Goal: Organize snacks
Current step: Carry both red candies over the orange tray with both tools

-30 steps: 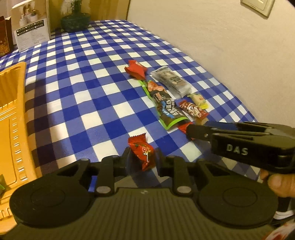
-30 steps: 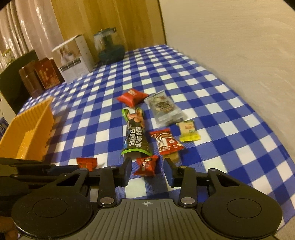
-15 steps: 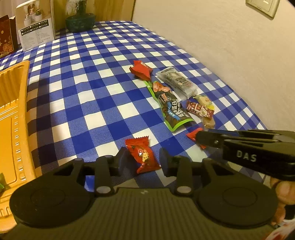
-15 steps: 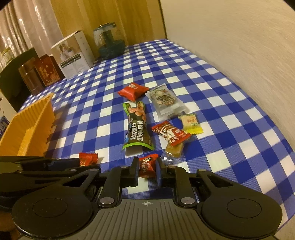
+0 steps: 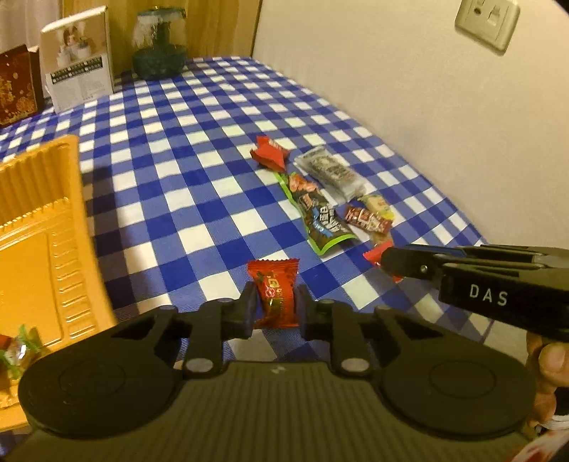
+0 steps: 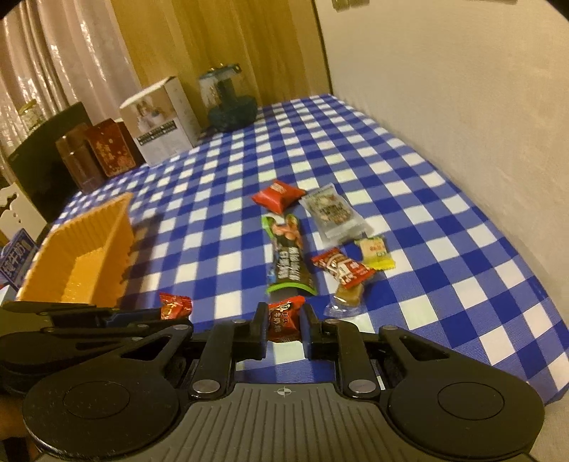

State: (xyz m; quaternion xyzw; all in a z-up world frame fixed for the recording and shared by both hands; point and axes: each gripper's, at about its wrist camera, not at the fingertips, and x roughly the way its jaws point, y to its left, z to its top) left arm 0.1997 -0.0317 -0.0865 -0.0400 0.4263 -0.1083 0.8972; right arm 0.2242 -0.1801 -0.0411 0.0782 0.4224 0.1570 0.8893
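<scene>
Your left gripper (image 5: pixel 275 307) is clamped on a red wrapped candy (image 5: pixel 275 293), its jaws having just closed further on the wrapper; the gold print on it is too blurred to read. Left of it stands the orange tray (image 5: pixel 42 227), with a few wrapped sweets (image 5: pixel 16 350) in its near corner, which only your left view shows. At the back, a white carton (image 5: pixel 80 58) carries a black label strip you cannot read, beside a dark red box (image 5: pixel 17 85) and a green glass ornament (image 5: pixel 158 53). Mid-cloth on the blue checked tablecloth (image 5: pixel 177 160) lies the loose pile: a red pouch (image 6: pixel 279 195), a clear packet (image 6: pixel 334 215), a long green-edged bar (image 6: pixel 290 257) with white characters, a red-and-white sweet (image 6: pixel 343 266), a yellow sweet (image 6: pixel 375 254) and a clear-wrapped brown sweet (image 6: pixel 346 298). Your right gripper (image 6: pixel 283 328) is closed on a small dark red candy (image 6: pixel 284 318) with white characters, held clear of the cloth. "DAS" reads in white on the right gripper's side, seen from the left camera. A wall socket (image 5: pixel 487 19) shows top right there. Only the right view shows curtains (image 6: pixel 71 53) and a blue carton (image 6: pixel 17 256) at far left.
</scene>
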